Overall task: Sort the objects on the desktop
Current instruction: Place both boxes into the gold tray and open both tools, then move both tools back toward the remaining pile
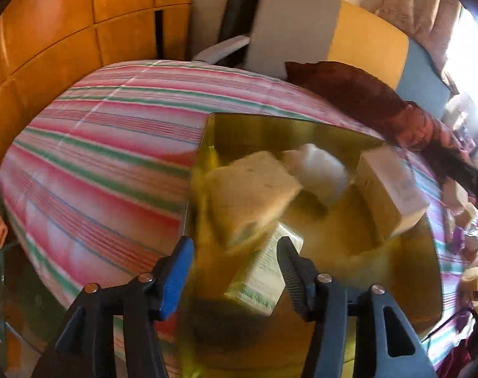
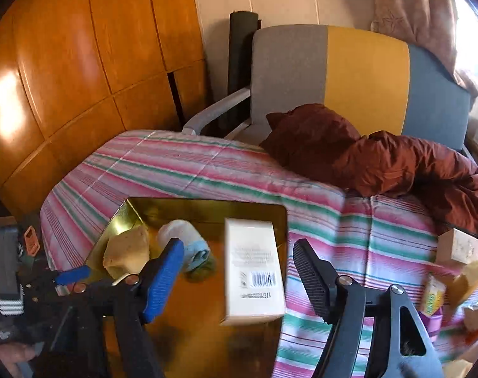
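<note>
Left gripper [image 1: 235,267] jaws spread over gold tray [image 1: 396,283], small green-white box [image 1: 264,277] between them. Right gripper [image 2: 239,271] jaws spread, empty, white box [image 2: 253,267] below.

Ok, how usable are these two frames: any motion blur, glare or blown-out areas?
Left wrist view: heavy motion smear over the gold tray and its boxes, window blown out at the right edge. Right wrist view: sharper, barcode on the white box visible, glare patch on the wooden cabinet, strong fisheye bending in both.
</note>
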